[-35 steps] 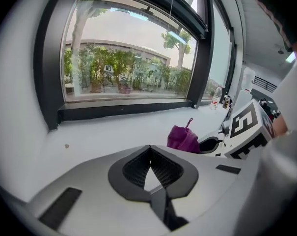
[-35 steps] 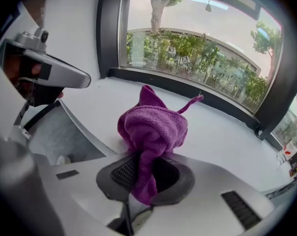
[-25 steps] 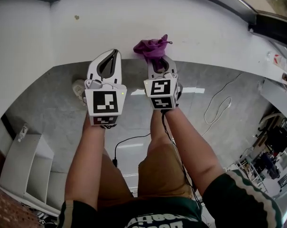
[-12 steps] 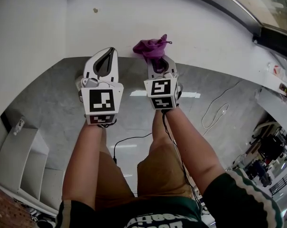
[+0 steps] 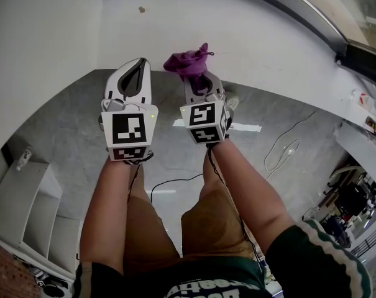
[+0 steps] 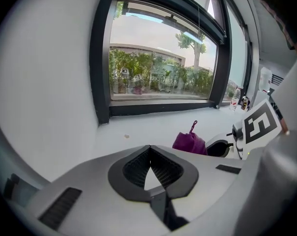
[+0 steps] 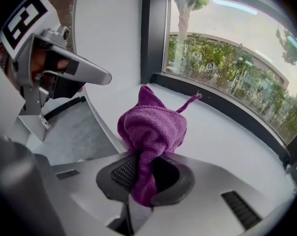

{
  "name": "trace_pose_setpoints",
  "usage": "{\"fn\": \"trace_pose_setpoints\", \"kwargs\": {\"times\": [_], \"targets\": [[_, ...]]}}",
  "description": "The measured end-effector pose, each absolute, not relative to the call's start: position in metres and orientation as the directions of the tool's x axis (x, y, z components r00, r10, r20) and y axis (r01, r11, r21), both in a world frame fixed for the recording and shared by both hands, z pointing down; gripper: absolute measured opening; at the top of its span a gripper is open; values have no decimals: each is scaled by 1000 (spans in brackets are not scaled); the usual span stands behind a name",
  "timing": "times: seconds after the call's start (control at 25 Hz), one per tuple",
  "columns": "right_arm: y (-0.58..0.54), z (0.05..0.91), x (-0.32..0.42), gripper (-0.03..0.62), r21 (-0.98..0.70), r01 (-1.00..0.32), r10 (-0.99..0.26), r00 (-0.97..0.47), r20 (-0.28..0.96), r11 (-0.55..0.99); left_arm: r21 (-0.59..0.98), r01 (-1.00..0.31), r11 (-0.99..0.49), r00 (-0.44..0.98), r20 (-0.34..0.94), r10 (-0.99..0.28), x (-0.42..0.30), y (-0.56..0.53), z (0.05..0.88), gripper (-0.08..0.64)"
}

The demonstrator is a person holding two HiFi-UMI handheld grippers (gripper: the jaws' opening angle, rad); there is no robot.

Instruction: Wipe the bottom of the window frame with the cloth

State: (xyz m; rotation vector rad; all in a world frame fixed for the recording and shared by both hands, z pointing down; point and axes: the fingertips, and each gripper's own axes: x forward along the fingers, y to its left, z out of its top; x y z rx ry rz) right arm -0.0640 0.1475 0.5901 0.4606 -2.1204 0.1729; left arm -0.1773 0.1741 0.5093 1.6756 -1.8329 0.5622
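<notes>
Shifted slightly left along the white sill [image 7: 222, 132] since a second ago. Clamps bunched purple cloth [image 7: 150, 127] in right gripper [image 5: 202, 85], near the sill's front edge, short of the dark window frame [image 6: 158, 108]. Keeps left gripper [image 6: 149, 150] closed, empty, just left.

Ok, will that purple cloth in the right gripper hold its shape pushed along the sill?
Probably not: the purple cloth bunches loosely above the right gripper, so likely floppy and light. Its knit texture should drag, not slide.

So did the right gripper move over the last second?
Yes. The right gripper, shut on the cloth, shifted left along the sill, toward the small spot.
</notes>
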Motion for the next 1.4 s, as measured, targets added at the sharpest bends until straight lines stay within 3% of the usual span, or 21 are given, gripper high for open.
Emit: {"fn": "trace_pose_setpoints", "kwargs": {"times": [0.64, 1.4], "targets": [[169, 593, -119, 63, 8, -288, -168, -536, 827, 957, 21, -986, 167, -106, 697, -709, -219, 209, 507, 9], [208, 593, -197, 63, -174, 48, 171, -562, 810, 984, -2, -976, 218, -149, 738, -658, -242, 240, 509, 9]]}}
